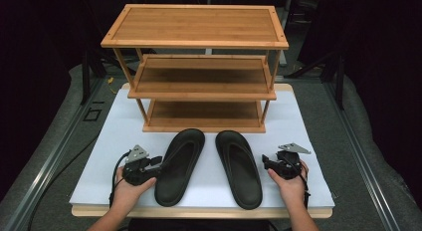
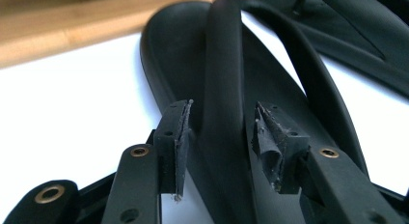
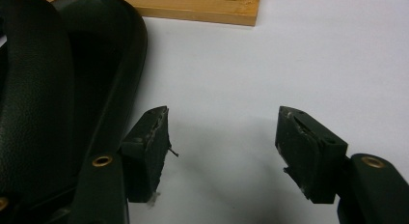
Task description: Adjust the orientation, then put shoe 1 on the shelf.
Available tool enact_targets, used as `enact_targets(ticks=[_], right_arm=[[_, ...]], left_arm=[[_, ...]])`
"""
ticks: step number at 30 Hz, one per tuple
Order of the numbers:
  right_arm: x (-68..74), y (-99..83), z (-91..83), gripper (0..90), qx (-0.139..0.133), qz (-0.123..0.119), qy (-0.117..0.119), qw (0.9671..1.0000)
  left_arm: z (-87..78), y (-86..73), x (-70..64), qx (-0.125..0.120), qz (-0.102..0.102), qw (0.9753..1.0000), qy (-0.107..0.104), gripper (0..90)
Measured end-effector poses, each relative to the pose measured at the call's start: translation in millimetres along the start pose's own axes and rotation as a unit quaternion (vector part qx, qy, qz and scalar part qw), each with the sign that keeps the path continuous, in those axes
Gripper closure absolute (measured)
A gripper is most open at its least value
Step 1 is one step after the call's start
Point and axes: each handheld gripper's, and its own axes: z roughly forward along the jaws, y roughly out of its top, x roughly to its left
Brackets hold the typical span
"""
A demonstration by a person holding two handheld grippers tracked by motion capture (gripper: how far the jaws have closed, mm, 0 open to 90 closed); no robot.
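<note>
Left gripper view puts the two black jaws on either side of the black rubber strap (image 2: 219,103) of the left black flip-flop sandal (image 2: 183,55), spread with a gap on each side of it, so nothing is pinched yet. The left gripper (image 2: 219,132) is released and lined up for a grasp; its torn pads stand just beside the strap, and I cannot tell whether the left-hand pad already grazes it.

Right gripper view shows the right gripper (image 3: 222,137) wide open over the bare white table mat (image 3: 289,55), with the right black flip-flop sandal (image 3: 67,79) at the left of the frame, just beside one jaw and outside the gap.

High view places both sandals side by side on the mat in the lower middle of the frame, toes toward the three-tier bamboo shoe rack (image 1: 199,42) in the upper centre, whose shelves look empty.

I judge the step to be the first pickup, probably to shelve the pair. Next, the left jaws need to close squarely on the strap; the right gripper must shift toward its sandal's strap or edge before closing.

Both sandals' heels are cut off in the gripper views, the right sandal's toe post is hard to make out, and the rack's lowest shelf sits partly in shadow.
</note>
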Motion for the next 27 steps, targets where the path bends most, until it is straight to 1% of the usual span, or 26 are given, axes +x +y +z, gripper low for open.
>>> enact_targets(ticks=[2,3,5,6,9,10,12,13,14,15,17,19,21,23,27], right_arm=[[0.2,0.2,-0.7,36.2,-0.001,0.001,0.000,1.0000],[0.0,0.4,-1.0,36.3,-0.004,0.000,0.000,1.0000],[-0.6,0.5,-0.8,36.2,-0.004,0.001,-0.002,1.0000],[-0.9,0.5,-0.6,36.2,-0.004,0.002,-0.001,1.0000],[-1.5,-0.1,-0.3,36.2,-0.001,0.005,0.001,1.0000],[-1.6,-0.1,-0.3,36.3,-0.001,0.005,0.002,1.0000],[-1.6,0.0,-0.4,36.2,-0.002,0.003,0.003,1.0000],[-1.5,0.1,-0.6,36.3,-0.003,0.005,0.002,1.0000],[-1.6,0.1,-0.7,36.3,-0.003,0.006,0.001,1.0000],[-2.0,0.1,-0.9,36.3,-0.003,0.005,0.001,1.0000],[-2.1,0.1,-1.4,36.3,-0.004,0.008,0.002,1.0000],[-2.2,0.1,-1.8,36.3,-0.005,0.009,0.003,0.9999],[-2.4,0.3,-1.6,36.3,-0.006,0.009,0.004,0.9999],[-2.2,0.5,-1.4,36.3,-0.005,0.008,0.001,1.0000],[-2.1,0.7,-1.3,36.3,-0.005,0.009,0.001,1.0000]], left_arm=[[-0.9,-0.6,2.7,-0.007,-0.019,0.9998,-0.005,56.5],[-0.9,0.5,2.5,-0.016,-0.021,0.9996,-0.005,56.6],[-0.9,1.4,1.3,-0.023,-0.014,0.9996,-0.004,56.9],[-0.3,0.9,0.5,-0.026,-0.014,0.9996,-0.006,58.5],[1.8,-1.2,-2.8,-0.021,-0.007,0.9997,-0.005,58.4],[3.0,-2.1,-4.5,-0.021,-0.012,0.9997,-0.008,57.8],[3.2,-2.1,-5.5,-0.018,-0.010,0.9998,-0.004,57.0],[4.2,-2.0,-7.1,-0.016,-0.004,0.9998,0.005,57.8],[3.9,-2.1,-7.4,-0.016,-0.001,0.9998,0.008,58.9],[3.7,-2.4,-7.8,-0.016,-0.003,0.9998,0.009,60.1],[2.5,-3.6,-8.2,-0.009,0.001,0.9999,0.014,61.4],[3.1,-6.2,-9.3,-0.008,0.000,0.9997,0.021,61.4],[3.7,-7.4,-9.9,-0.012,-0.001,0.9997,0.023,60.6],[3.5,-7.8,-10.7,-0.012,0.004,0.9996,0.026,60.7],[2.4,-9.8,-10.5,0.001,0.001,0.9995,0.032,61.2]])
